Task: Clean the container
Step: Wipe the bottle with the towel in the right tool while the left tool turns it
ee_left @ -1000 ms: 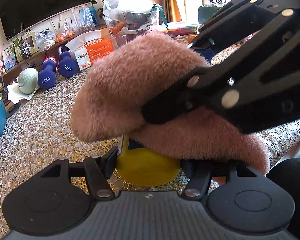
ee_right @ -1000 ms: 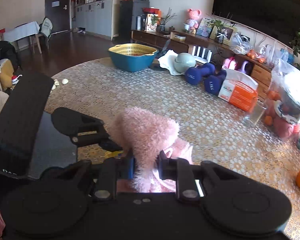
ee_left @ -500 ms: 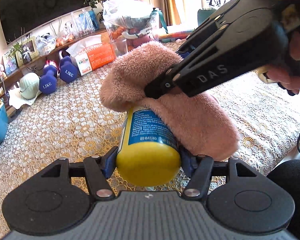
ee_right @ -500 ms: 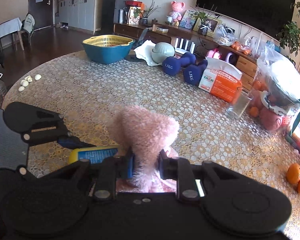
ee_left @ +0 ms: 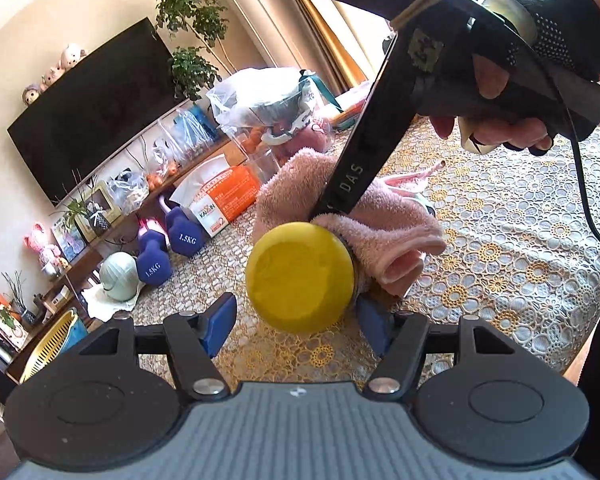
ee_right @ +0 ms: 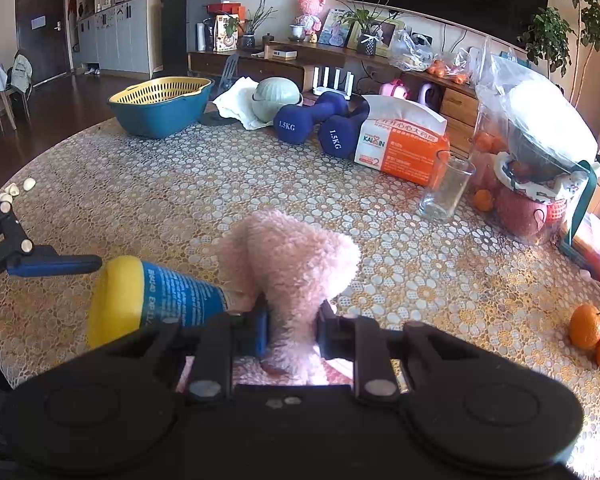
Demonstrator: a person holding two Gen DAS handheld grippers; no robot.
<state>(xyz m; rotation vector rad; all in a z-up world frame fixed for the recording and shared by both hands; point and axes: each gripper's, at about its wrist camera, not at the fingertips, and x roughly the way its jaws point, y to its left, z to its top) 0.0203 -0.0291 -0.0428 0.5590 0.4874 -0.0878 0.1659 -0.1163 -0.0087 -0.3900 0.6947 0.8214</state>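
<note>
A yellow-lidded container (ee_left: pixel 300 276) with a blue label (ee_right: pixel 180 300) is held roughly level above the lace tablecloth (ee_right: pixel 180 184). My left gripper (ee_left: pixel 298 312) is shut on it near the lid, which faces the left wrist camera. One blue finger (ee_right: pixel 56 266) of that gripper touches the lid in the right wrist view. A fluffy pink towel (ee_left: pixel 380 232) (ee_right: pixel 296 252) is pressed against the container's far end. My right gripper (ee_right: pixel 292 320) is shut on the towel, and a gloved hand (ee_left: pixel 500 80) holds it. The towel hides the container's far end.
An empty glass (ee_right: pixel 446 188) stands beyond the towel, with an orange tissue pack (ee_right: pixel 404 152) and two blue dumbbells (ee_right: pixel 312 120) behind it. A blue basket (ee_right: pixel 160 108) sits far left. Bagged fruit (ee_right: pixel 540 140) stands at the right, two oranges (ee_right: pixel 588 326) near the right edge.
The towel has slid off the container's side toward its far end, uncovering the label. My left gripper has tilted, so the lid now faces its camera. The right gripper stands steeper.
</note>
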